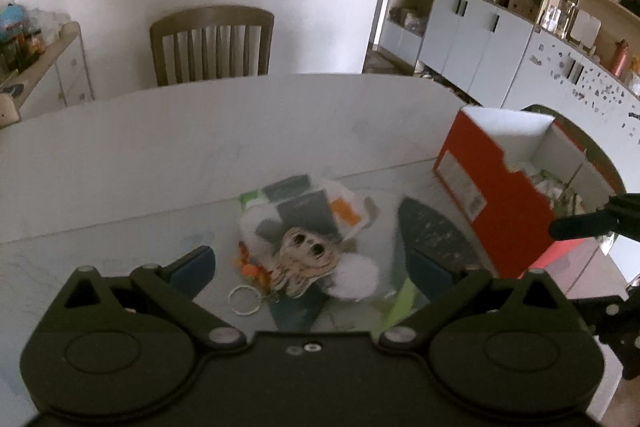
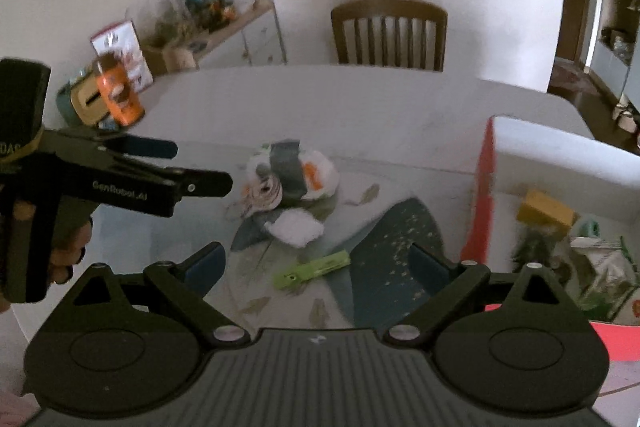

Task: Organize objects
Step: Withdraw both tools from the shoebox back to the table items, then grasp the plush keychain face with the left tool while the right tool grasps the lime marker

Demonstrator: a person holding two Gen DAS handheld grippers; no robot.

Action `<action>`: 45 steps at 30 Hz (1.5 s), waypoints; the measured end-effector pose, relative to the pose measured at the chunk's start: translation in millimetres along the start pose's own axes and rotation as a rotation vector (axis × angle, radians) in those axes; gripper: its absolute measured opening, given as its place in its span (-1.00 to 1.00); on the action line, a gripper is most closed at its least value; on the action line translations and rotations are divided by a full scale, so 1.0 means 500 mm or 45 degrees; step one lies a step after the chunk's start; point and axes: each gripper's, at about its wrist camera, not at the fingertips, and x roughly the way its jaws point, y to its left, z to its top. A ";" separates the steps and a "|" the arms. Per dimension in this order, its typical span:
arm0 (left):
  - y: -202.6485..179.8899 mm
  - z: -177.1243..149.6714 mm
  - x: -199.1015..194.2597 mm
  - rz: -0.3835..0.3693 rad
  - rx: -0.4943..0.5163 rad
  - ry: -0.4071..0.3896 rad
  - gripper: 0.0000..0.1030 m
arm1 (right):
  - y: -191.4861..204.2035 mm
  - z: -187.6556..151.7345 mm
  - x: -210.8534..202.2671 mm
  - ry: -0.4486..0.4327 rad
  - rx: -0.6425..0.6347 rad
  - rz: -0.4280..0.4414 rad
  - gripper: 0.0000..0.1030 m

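A small pile lies on the table: a striped face keychain (image 1: 306, 259) with a metal ring (image 1: 245, 301), a white fluffy pompom (image 1: 356, 277), grey cards (image 1: 310, 213) and an orange-and-white packet (image 1: 346, 211). My left gripper (image 1: 310, 265) is open and hovers just above the pile, its jaws on either side of the keychain. The pile also shows in the right wrist view (image 2: 288, 187), with a green clip (image 2: 312, 271) near it. My right gripper (image 2: 318, 267) is open and empty above the clip. The red box (image 1: 496, 199) stands to the right, with several items inside it.
The left gripper (image 2: 160, 167) is seen from the side in the right wrist view. An orange bottle (image 2: 118, 91) and a tissue holder (image 2: 86, 103) stand at the table's far left. A wooden chair (image 1: 212, 45) is behind the table. Cabinets (image 1: 480, 39) stand at the right.
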 end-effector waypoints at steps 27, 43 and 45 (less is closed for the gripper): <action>0.036 0.004 0.149 -0.165 0.002 0.139 0.47 | 0.013 -0.014 0.267 0.279 -0.189 0.077 0.91; 0.042 0.001 0.163 -0.178 -0.039 0.156 -0.07 | 0.026 -0.036 0.310 0.325 -0.285 0.082 0.89; 0.038 0.002 0.163 -0.175 -0.027 0.158 -0.08 | 0.026 -0.038 0.309 0.318 -0.296 0.081 0.89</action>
